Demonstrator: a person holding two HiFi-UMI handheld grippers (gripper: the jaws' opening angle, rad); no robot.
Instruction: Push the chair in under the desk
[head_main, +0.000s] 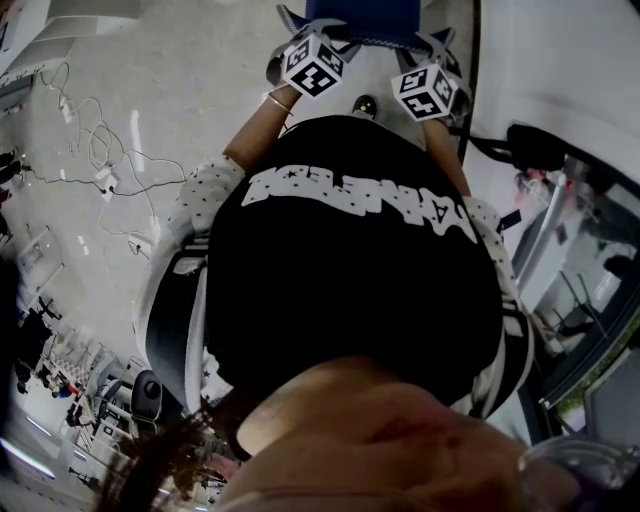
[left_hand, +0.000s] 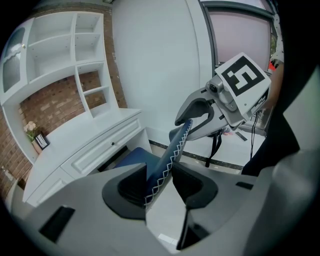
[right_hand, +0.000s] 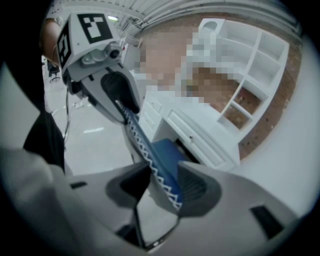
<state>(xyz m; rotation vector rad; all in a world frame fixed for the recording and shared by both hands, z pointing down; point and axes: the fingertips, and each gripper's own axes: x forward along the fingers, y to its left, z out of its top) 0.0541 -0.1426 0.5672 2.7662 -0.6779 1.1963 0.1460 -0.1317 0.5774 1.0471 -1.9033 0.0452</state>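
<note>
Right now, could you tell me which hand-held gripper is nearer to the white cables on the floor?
Left. The left hand-held gripper clamps the chair back at its left end, toward the white cables; the right hand-held gripper clamps its right end, farther from them.

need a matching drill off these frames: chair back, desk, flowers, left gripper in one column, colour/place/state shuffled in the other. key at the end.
Column one
1. chair back
2. desk
3. flowers
4. left gripper

Column two
A. white, with a knobbed drawer
B. standing on the desktop
C. blue, with white zigzag stitching
D. jaws closed on the chair back

Pairs: 1-C, 2-A, 3-B, 4-D
</note>
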